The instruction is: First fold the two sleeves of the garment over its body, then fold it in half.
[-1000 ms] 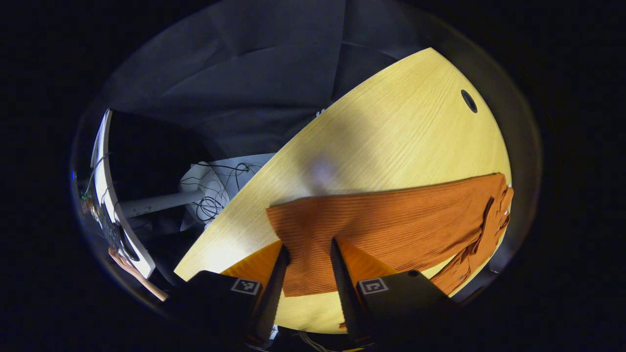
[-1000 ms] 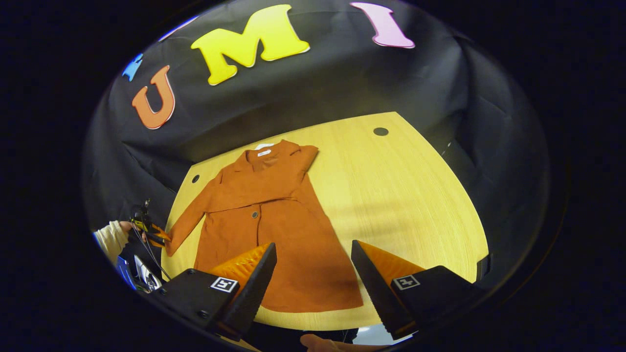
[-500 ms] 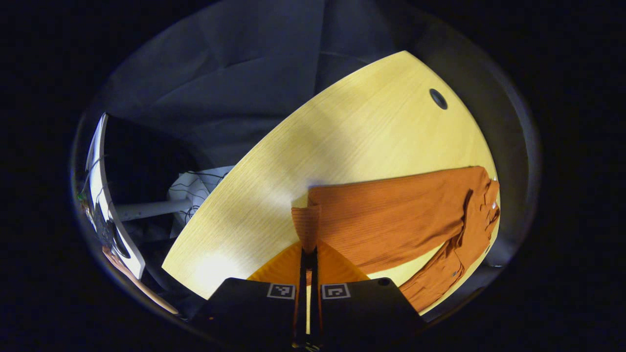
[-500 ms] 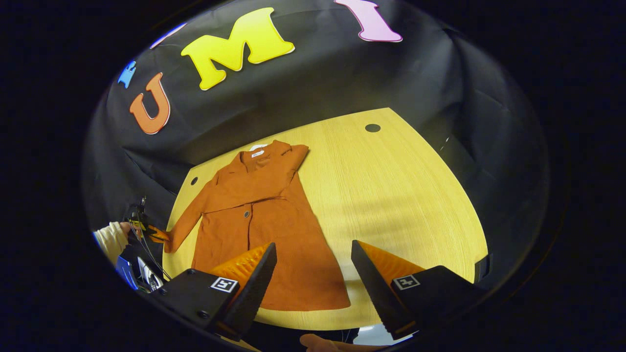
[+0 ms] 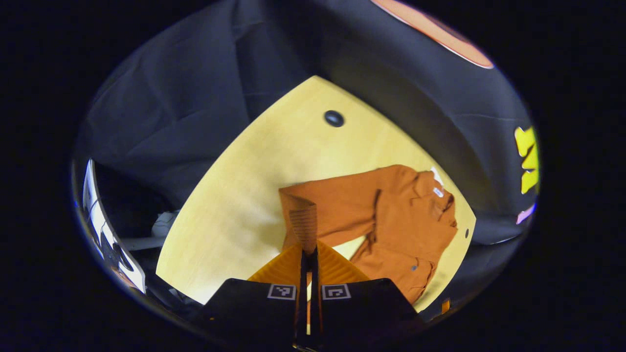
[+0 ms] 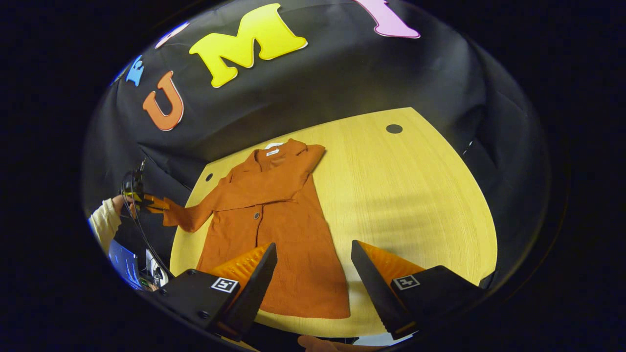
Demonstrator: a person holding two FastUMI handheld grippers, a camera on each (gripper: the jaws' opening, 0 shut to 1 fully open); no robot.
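orange garment (image 6: 274, 220) is lying spread on the pale wooden bench (image 6: 415, 195), collar toward the black cloth wall (image 6: 313, 88) and hem toward the near edge. in the left gripper view, the left tool (image 5: 308, 256) is clamped on the cuff of one sleeve (image 5: 304, 222) — both fingers are pressing together on the ribbed fabric, which is standing up from between them, raised off the bench. in the right gripper view, that same tool (image 6: 146, 203) is appearing at the bench's left edge, held by a hand in a light cuff (image 6: 105, 220), with the sleeve stretching out sideways from the garment's shoulder. the right tool (image 6: 313, 274) is hovering over the hem with its fingers spread apart — gripping nothing. the other sleeve is lying folded across the chest.
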